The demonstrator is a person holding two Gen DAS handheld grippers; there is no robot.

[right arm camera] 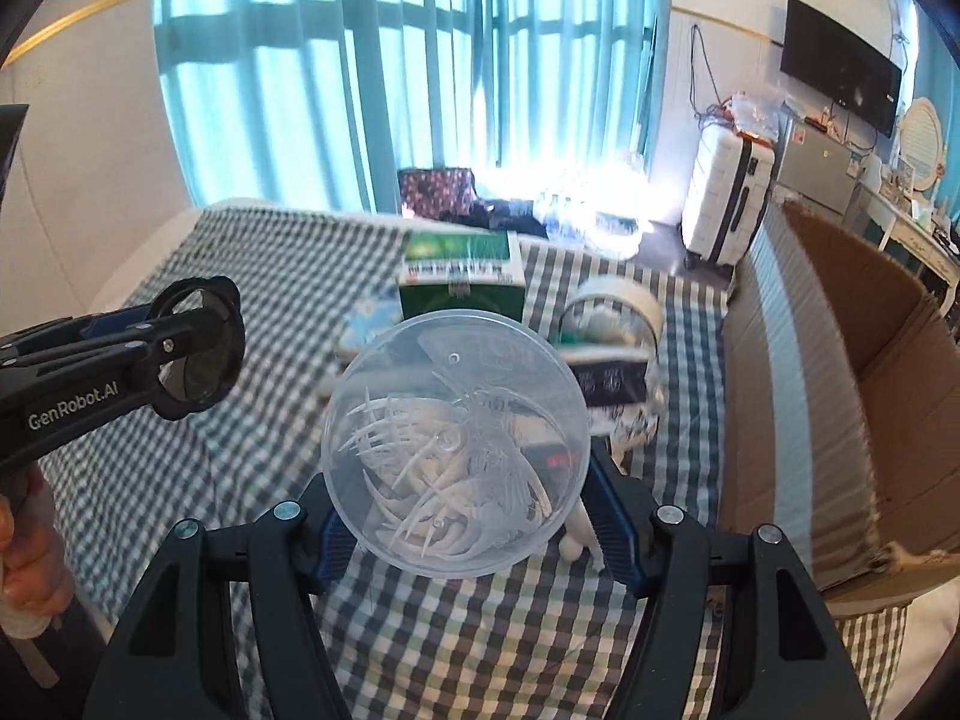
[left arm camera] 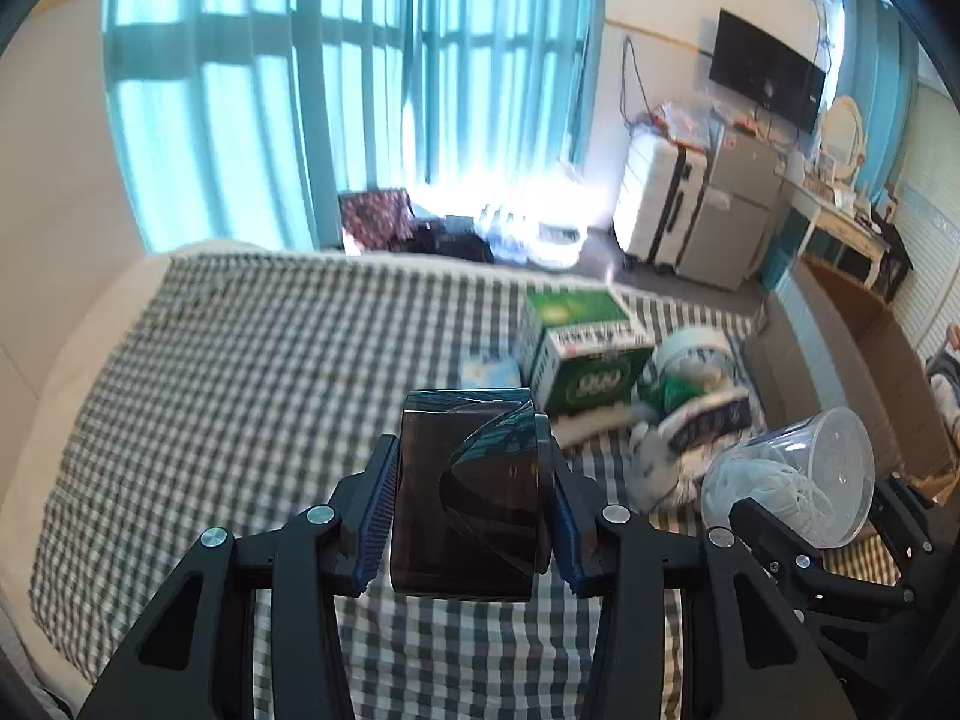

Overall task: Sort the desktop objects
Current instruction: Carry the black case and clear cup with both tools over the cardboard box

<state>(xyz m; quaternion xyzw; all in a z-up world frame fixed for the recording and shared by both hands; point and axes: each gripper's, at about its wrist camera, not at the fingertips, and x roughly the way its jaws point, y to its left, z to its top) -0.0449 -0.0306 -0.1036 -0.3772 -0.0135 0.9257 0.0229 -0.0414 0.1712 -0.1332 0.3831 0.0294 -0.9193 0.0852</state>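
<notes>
My left gripper (left arm camera: 471,516) is shut on a dark translucent cup (left arm camera: 471,492), held above the checked bed cover; it also shows at the left of the right wrist view as the dark cup (right arm camera: 201,348). My right gripper (right arm camera: 474,531) is shut on a clear plastic cup (right arm camera: 456,444) with white plastic picks inside, its mouth facing the camera. In the left wrist view that clear cup (left arm camera: 798,474) appears at the right. On the cover lie a green and white box (left arm camera: 585,354), a white round tub (left arm camera: 696,354) and a dark-labelled packet (left arm camera: 708,420).
An open cardboard box (right arm camera: 840,372) stands at the bed's right side. A small light blue packet (left arm camera: 489,369) lies left of the green box. A white suitcase (left arm camera: 657,204), a grey cabinet (left arm camera: 732,210) and bags stand on the floor beyond. A person's hand (right arm camera: 24,558) holds the left gripper.
</notes>
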